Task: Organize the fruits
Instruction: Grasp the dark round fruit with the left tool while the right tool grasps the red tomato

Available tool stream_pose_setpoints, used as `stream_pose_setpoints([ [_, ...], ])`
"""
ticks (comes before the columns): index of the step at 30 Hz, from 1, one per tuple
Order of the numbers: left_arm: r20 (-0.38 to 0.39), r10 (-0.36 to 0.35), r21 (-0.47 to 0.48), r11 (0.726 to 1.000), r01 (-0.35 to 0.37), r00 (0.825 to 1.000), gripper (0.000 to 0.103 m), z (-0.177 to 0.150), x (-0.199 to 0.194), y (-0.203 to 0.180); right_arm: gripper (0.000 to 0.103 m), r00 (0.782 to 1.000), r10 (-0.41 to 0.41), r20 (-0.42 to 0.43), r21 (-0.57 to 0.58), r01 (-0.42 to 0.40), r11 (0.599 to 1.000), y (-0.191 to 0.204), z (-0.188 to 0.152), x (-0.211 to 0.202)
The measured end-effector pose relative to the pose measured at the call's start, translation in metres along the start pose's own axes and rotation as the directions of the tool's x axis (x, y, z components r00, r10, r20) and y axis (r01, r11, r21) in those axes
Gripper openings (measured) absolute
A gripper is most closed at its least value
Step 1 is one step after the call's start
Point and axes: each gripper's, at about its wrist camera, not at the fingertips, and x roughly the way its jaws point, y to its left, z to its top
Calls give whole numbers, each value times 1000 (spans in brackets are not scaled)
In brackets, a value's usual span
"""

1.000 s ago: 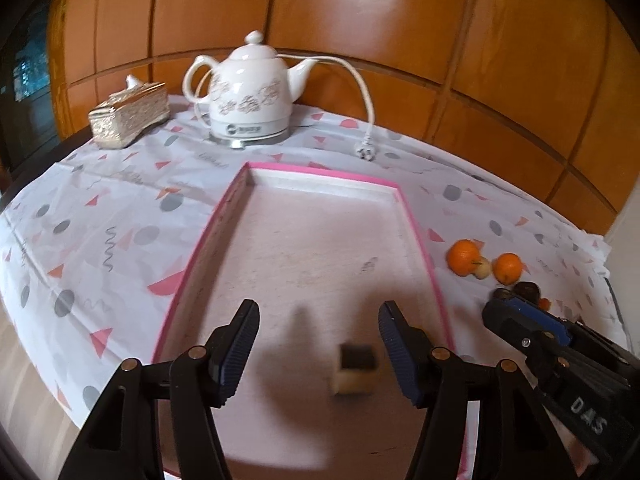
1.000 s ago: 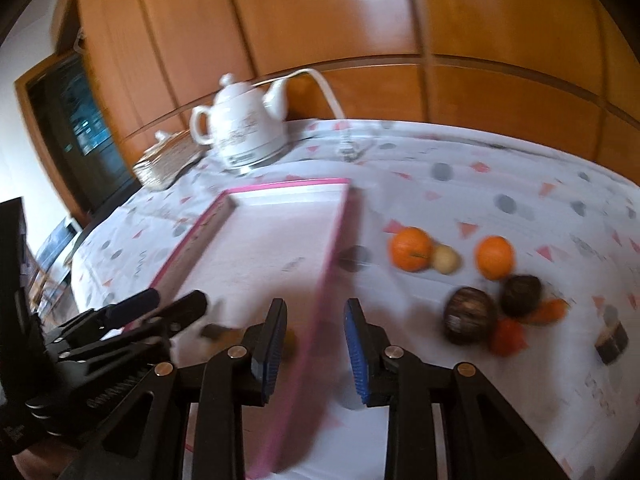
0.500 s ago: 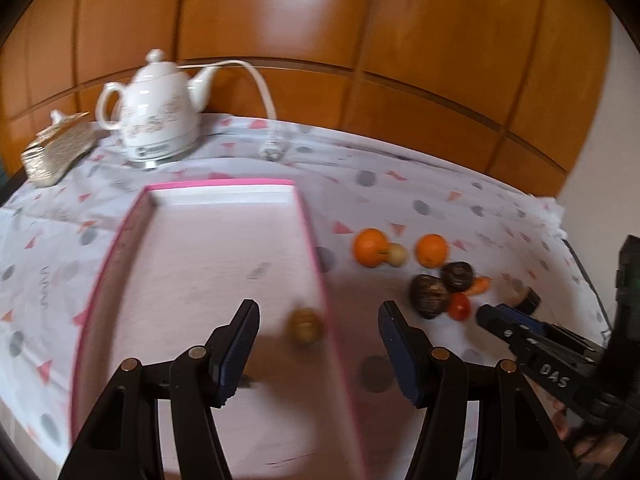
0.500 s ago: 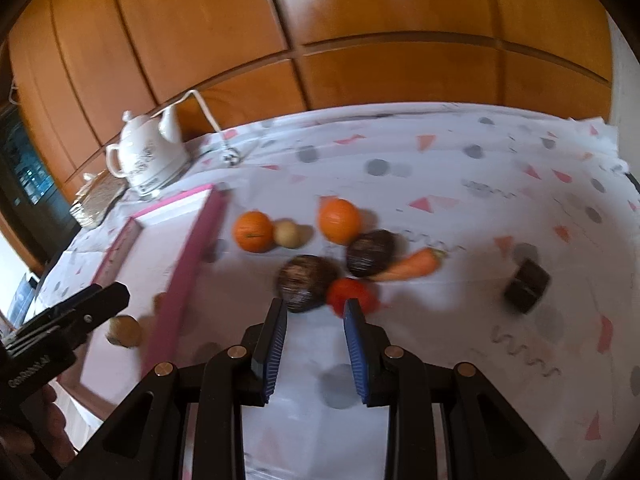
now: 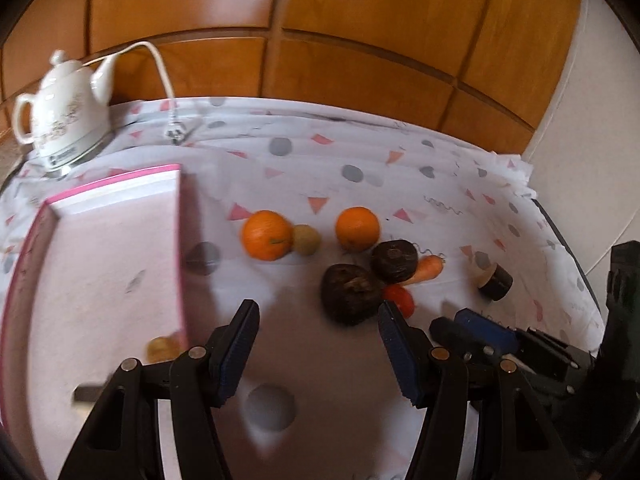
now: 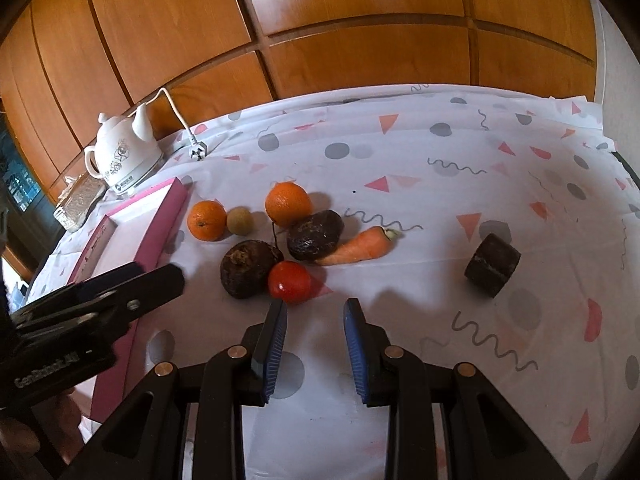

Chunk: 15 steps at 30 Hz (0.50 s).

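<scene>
So the fruit's bunched on the patterned tablecloth (image 6: 440, 208) right of the pink tray (image 5: 100, 264): two oranges (image 6: 207, 220) with a small round brownish fruit (image 6: 239, 221) between them, two dark lumpy ones (image 6: 250, 268), a tomato (image 6: 289, 281) and a carrot (image 6: 356, 246). One small fruit (image 5: 160, 348) sits in the tray. Left gripper (image 5: 318, 344) hovers with jaws apart, nothing in them. Right gripper (image 6: 314, 338) is narrowly parted, empty too, just short of the tomato. White kettle (image 6: 122, 158) at the back.
</scene>
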Motion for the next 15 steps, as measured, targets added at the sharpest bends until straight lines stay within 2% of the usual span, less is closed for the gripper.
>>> stream_pose_setpoints([
  [4,-31,-32,-4,999,32,999,62,7,19,-8,30,1000,1,-8,-5,-1,1000,-2,-2,3],
  [9,-63,-35,-19,999,34,997,62,13,42,-10,30,1000,10,-26,-23,-10,1000,-3,-5,7],
  [15,-90,-62,-73,996,55,994,60,17,60,-1,30,999,17,-35,-32,-18,999,-3,-4,13],
])
